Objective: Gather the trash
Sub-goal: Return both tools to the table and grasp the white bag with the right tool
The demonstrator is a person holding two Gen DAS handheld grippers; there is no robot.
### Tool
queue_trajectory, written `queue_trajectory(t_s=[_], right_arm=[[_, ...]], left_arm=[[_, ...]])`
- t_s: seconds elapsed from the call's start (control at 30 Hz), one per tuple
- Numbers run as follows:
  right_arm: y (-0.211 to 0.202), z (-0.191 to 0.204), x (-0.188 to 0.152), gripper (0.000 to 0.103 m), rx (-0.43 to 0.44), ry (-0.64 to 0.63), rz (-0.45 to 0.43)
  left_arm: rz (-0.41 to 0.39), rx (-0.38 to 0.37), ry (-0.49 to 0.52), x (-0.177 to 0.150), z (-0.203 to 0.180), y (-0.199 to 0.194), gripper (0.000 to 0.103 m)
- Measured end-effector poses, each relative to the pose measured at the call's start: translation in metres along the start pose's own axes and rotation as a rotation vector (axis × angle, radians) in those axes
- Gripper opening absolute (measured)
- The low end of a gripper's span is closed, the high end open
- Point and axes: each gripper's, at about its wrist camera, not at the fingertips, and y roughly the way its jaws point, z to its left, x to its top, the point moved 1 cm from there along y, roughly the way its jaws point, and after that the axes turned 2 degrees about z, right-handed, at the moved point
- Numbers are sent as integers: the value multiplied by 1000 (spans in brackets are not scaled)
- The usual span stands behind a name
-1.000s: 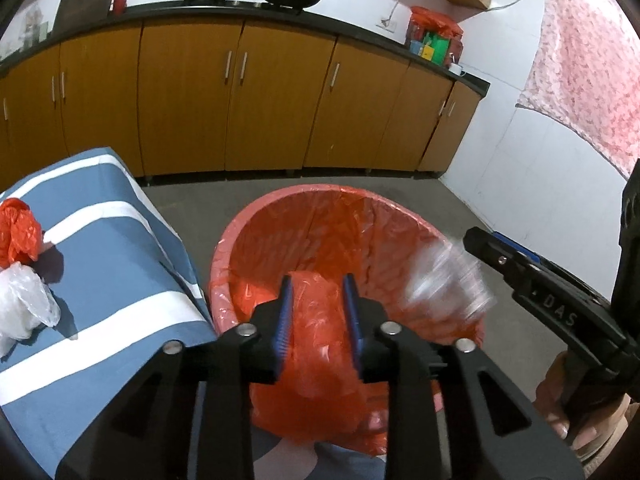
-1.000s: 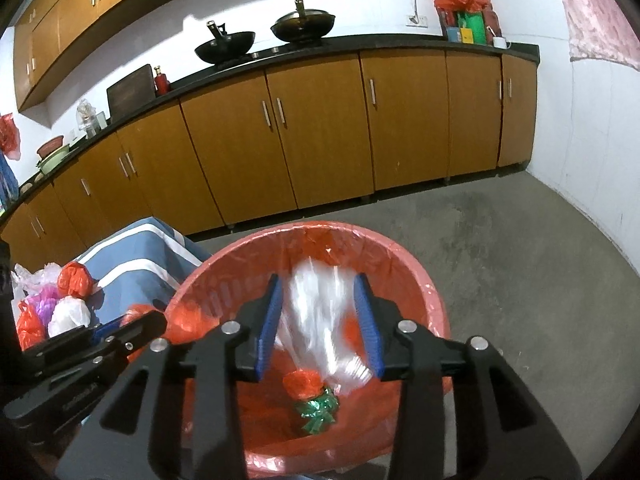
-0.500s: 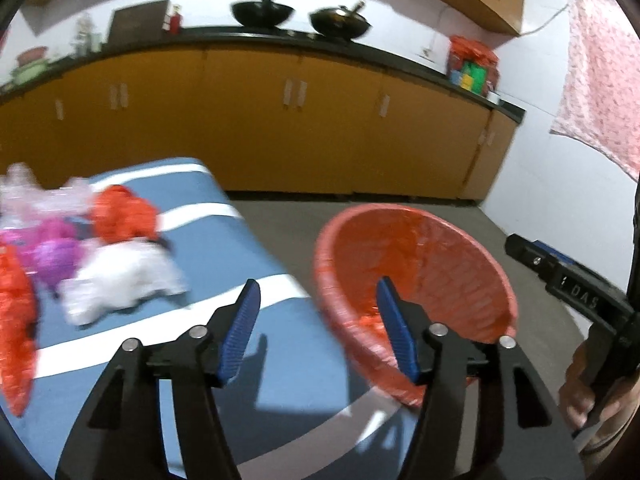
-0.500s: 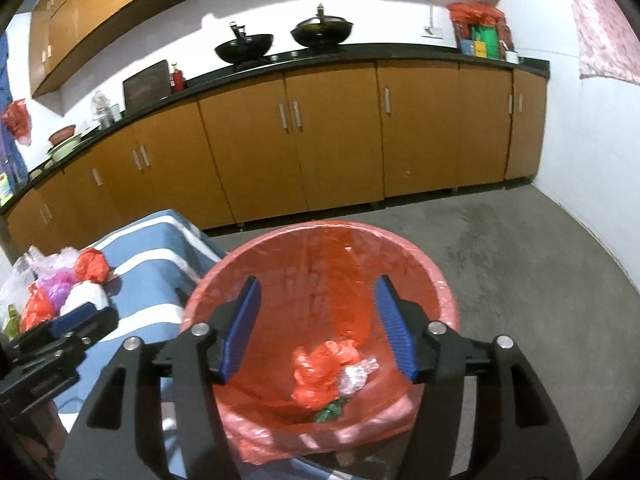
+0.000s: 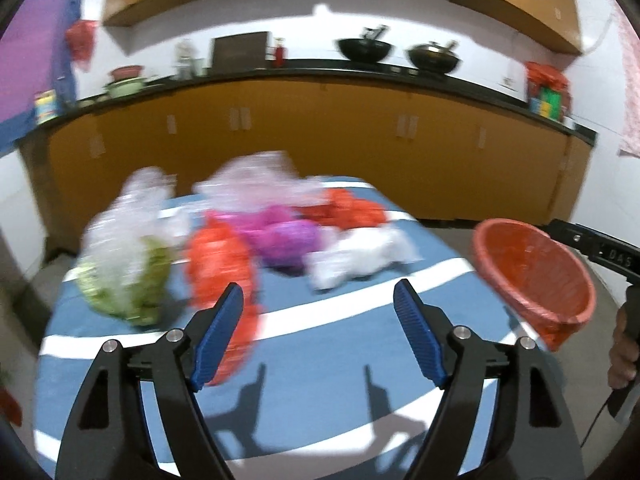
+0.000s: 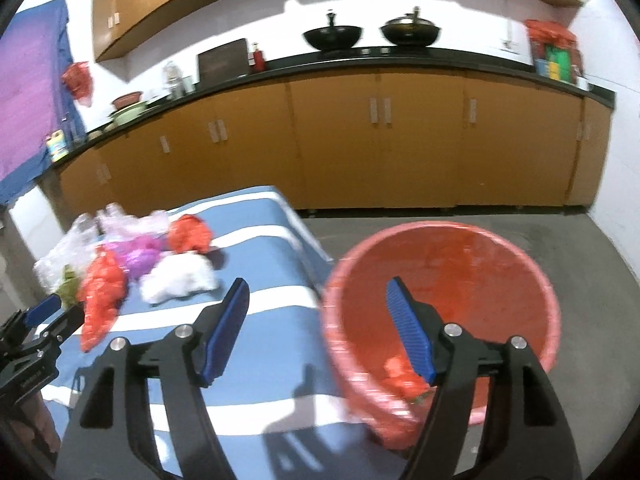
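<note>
While crumpled red, pink and white plastic bags lie heaped on the blue-and-white striped cloth, both the left gripper and right gripper have just spread wide, empty, beside the red-lined round bin.

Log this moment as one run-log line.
left gripper: open, empty, jaws just opening | right gripper: open, empty, jaws just opening | crumpled bags: on striped table | red-lined bin: beside table

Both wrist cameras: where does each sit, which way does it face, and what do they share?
Left wrist: behind the open left gripper, facing the trash pile on the striped table; a hand at right.
Right wrist: behind the open right gripper, facing the red bin; left gripper at lower left.
Shared: table, pile, bin, cabinets.
</note>
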Motion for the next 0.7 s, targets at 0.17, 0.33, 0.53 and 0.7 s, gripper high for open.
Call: queue_trajectory(t_s=[0.17, 0.33, 0.53, 0.7], right_arm=[[15, 51, 3, 70, 69, -32, 28], [36, 98, 0, 70, 113, -58, 64], [74, 140, -2, 70, 84, -56, 108], [105, 158, 1, 76, 7, -44, 118]], left_arm=[[-21, 106, -65, -7, 57, -12, 81], [-34, 185, -126, -12, 100, -15, 84], [-39, 233, -174, -19, 136, -9, 88], [-44, 250, -206, -22, 157, 2, 92]])
